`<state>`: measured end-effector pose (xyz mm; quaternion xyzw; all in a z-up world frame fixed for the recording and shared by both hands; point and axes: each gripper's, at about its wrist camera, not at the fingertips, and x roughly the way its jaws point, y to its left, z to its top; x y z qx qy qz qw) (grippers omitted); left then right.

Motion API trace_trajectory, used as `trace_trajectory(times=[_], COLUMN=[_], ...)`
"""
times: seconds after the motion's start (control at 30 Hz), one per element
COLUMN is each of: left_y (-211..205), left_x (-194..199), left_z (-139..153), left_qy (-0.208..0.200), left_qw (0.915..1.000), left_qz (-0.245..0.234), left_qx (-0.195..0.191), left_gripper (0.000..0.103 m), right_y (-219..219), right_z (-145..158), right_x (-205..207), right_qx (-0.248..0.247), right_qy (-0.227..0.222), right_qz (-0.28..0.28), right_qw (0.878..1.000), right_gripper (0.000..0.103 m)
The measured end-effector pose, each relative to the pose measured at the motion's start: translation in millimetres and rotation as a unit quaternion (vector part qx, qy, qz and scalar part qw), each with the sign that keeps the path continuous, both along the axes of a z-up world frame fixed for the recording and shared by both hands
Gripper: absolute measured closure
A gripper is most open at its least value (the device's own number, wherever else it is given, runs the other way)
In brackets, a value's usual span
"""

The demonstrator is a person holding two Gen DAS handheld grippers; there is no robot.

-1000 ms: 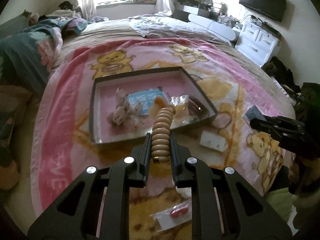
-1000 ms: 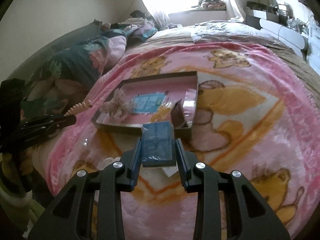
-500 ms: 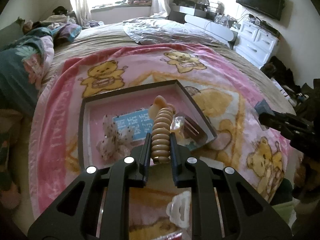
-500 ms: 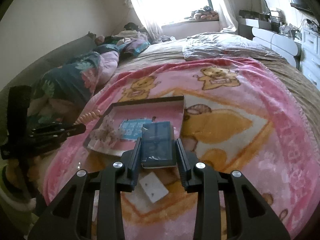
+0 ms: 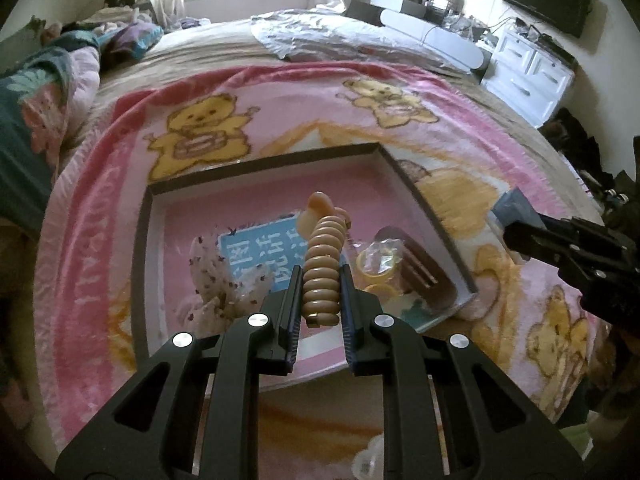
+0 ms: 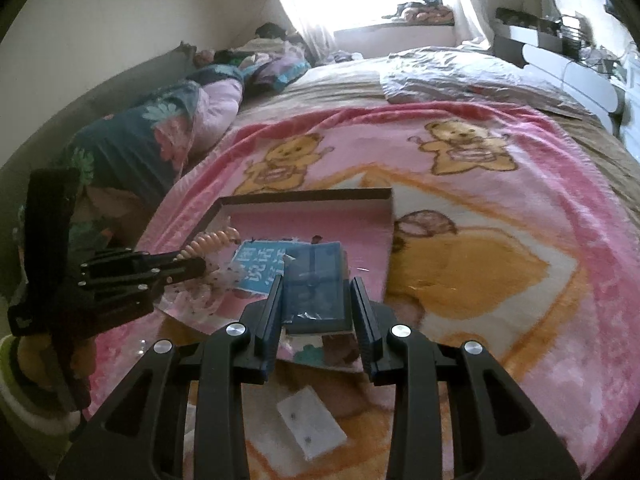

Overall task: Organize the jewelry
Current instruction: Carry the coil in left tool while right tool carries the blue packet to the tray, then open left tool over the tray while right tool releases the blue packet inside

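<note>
On a pink bear blanket [image 5: 304, 92] lies a shallow tray [image 5: 264, 162]; the left gripper [image 5: 320, 300] pinches a beaded bracelet [image 5: 322, 268], the right gripper [image 6: 316, 300] clamps a blue packet [image 6: 314, 284].

Both my wrist cameras look steeply down along my fingers, close over the shared tray [image 5: 424, 200] [image 6: 304, 196].

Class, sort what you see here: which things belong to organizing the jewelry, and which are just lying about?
Job:
- left claw gripping beige coil bracelet
- right claw gripping blue packet
- pink tray

Lying about:
- teddy blanket
- floral quilt
- white dresser
</note>
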<state>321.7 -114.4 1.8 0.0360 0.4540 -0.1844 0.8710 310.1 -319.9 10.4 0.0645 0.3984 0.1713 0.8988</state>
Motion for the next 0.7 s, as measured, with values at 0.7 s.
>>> trace_trajectory(times=[0.7], left_y=[32], left_x=[11], left_z=[-34], left_qy=[0.034], left_qw=[0.9991], left_qz=[0.021], left_qx=[0.013], left_gripper=[0.088], right_y=[48], right_z=[-44], right_x=[48], right_qx=[-0.021], right_qy=[0.053], right_qz=[0.029], right_qw=[0.998], right_gripper=[0.068])
